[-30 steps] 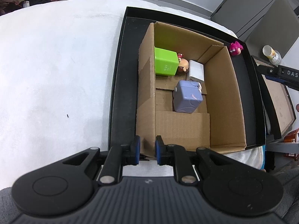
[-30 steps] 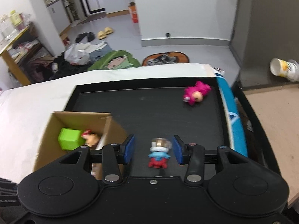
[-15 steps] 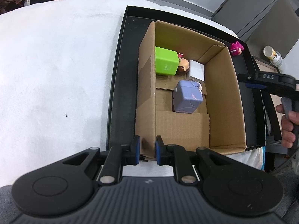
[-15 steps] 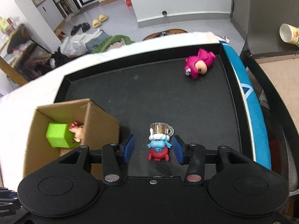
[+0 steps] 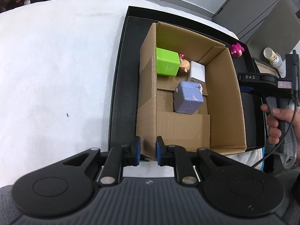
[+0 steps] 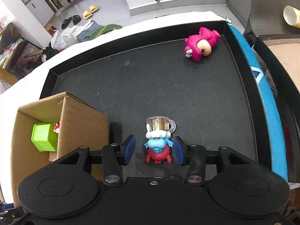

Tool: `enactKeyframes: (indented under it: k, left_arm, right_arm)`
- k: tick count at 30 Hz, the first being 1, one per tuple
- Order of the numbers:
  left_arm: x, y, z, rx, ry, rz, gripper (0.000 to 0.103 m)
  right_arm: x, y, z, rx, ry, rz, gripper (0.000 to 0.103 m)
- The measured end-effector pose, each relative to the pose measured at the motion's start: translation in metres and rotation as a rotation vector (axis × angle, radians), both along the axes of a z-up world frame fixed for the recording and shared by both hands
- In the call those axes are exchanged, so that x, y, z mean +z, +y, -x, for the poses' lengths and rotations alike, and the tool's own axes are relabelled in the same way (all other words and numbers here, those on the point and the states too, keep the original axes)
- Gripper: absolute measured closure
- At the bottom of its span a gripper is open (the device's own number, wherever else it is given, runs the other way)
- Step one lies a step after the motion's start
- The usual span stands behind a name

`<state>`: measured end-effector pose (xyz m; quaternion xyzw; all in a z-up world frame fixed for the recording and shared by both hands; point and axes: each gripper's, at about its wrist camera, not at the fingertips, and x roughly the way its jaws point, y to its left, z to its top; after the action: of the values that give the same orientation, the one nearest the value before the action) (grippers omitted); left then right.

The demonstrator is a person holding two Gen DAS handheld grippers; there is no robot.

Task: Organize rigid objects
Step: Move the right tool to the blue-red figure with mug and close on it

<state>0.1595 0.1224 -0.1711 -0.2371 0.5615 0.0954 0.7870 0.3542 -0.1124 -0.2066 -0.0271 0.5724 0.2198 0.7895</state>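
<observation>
My left gripper [image 5: 147, 151] is shut on the near corner wall of the cardboard box [image 5: 148, 112], which sits in the black tray [image 5: 120, 78]. Inside the box lie a green cube [image 5: 166, 64], a small figurine [image 5: 184, 66], a white block [image 5: 196, 72] and a purple cube [image 5: 187, 100]. My right gripper [image 6: 154, 150] is open, its pads on either side of a blue-and-red figurine with a beer mug [image 6: 158, 141] that stands on the tray floor [image 6: 150, 78]. A pink dinosaur toy [image 6: 201, 44] lies at the tray's far right corner.
The box's right wall [image 6: 82, 123] stands just left of my right gripper. A blue strip [image 6: 262, 86] runs along the tray's right rim. White cloth [image 5: 56, 65] covers the table left of the tray. A cup [image 6: 292, 16] lies beyond on the right.
My right gripper has come down and forward, so the mug figurine now sits between its open pads. The left gripper has kept its hold on the box.
</observation>
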Motion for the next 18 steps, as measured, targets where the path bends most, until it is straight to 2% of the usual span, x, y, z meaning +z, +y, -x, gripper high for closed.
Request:
enactKeyframes:
  k: [6,18]
  left_arm:
    - [0.0,0.001,0.0,-0.001,0.001,0.001,0.087]
    - [0.001,0.0,-0.001,-0.005,0.003,-0.003,0.087]
  right_arm:
    - [-0.005,0.006,0.001,0.032,-0.041,0.075,0.058]
    - [-0.011,0.019,0.006,0.072,-0.066,0.133,0.057]
